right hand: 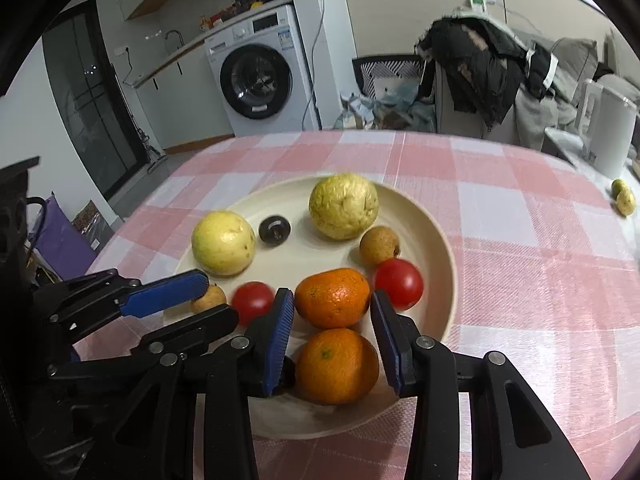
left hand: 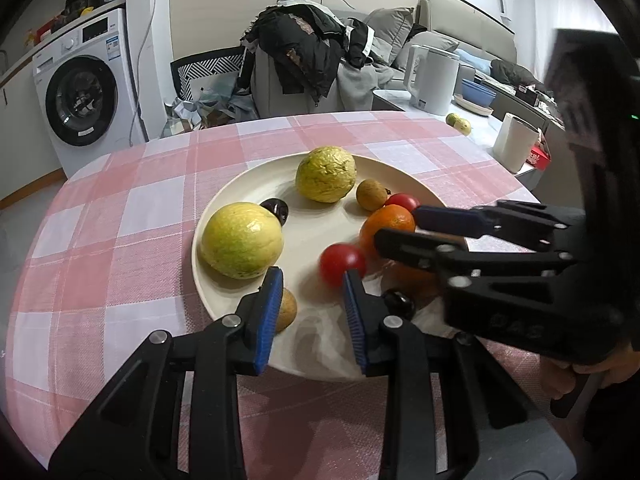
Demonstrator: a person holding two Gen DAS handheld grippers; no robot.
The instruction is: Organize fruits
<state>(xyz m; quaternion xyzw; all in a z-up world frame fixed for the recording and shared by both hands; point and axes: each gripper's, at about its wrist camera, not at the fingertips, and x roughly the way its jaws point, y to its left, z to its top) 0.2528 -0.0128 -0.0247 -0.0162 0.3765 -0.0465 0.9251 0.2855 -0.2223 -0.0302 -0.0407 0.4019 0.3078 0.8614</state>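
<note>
A cream plate [right hand: 296,256] on the pink checked cloth holds two yellow-green fruits [right hand: 223,242] [right hand: 344,206], a dark plum [right hand: 274,231], a brown longan [right hand: 379,245], two red tomatoes [right hand: 399,283] [right hand: 252,300] and two oranges. My right gripper [right hand: 332,294] is low over the plate's near side, its pads against the near orange [right hand: 336,366], which rests on the plate. The far orange [right hand: 332,298] lies just past its fingertips. My left gripper [left hand: 312,276] hovers over the plate's near-left part, jaws slightly apart and empty, with a small brown fruit [left hand: 288,308] and a tomato [left hand: 342,264] below its tips.
Off the plate, two small yellow-green fruits [left hand: 460,122] lie at the table's far right by a white kettle [left hand: 434,80] and a white roll [left hand: 514,142]. A clothes-covered chair [left hand: 304,60] and a washing machine [left hand: 86,92] stand beyond the table. A hand [left hand: 592,368] holds the right gripper.
</note>
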